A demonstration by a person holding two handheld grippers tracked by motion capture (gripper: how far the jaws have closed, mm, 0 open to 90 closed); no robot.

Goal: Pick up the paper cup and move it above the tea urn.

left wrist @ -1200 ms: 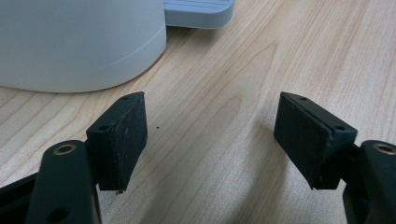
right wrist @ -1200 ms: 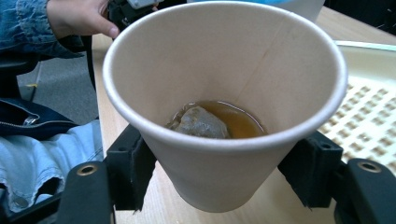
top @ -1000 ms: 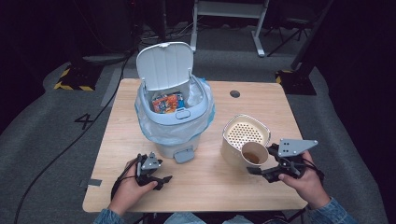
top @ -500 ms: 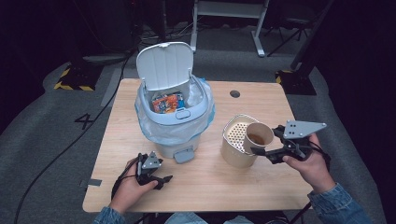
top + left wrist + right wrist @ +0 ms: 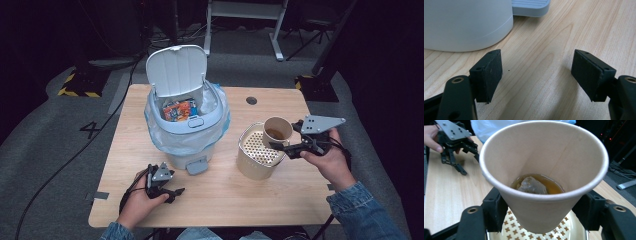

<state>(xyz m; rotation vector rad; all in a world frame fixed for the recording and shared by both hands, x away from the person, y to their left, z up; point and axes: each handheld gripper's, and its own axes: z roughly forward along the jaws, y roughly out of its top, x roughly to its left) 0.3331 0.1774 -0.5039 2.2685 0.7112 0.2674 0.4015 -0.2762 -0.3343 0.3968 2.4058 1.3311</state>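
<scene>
Standing near upright, mouth up and long axis close to vertical, the paper cup (image 5: 276,131) hangs over the perforated cream container (image 5: 257,158) at the table's (image 5: 280,200) right side. Right gripper (image 5: 285,148) clamps the cup's wall from both sides; tea and a teabag (image 5: 531,185) sit in the bottom. Right hand (image 5: 327,162) is raised off the table, forearm entering from lower right. Left gripper (image 5: 176,192) rests low on the wood near the pedal bin (image 5: 186,125), jaws spread, nothing between them.
</scene>
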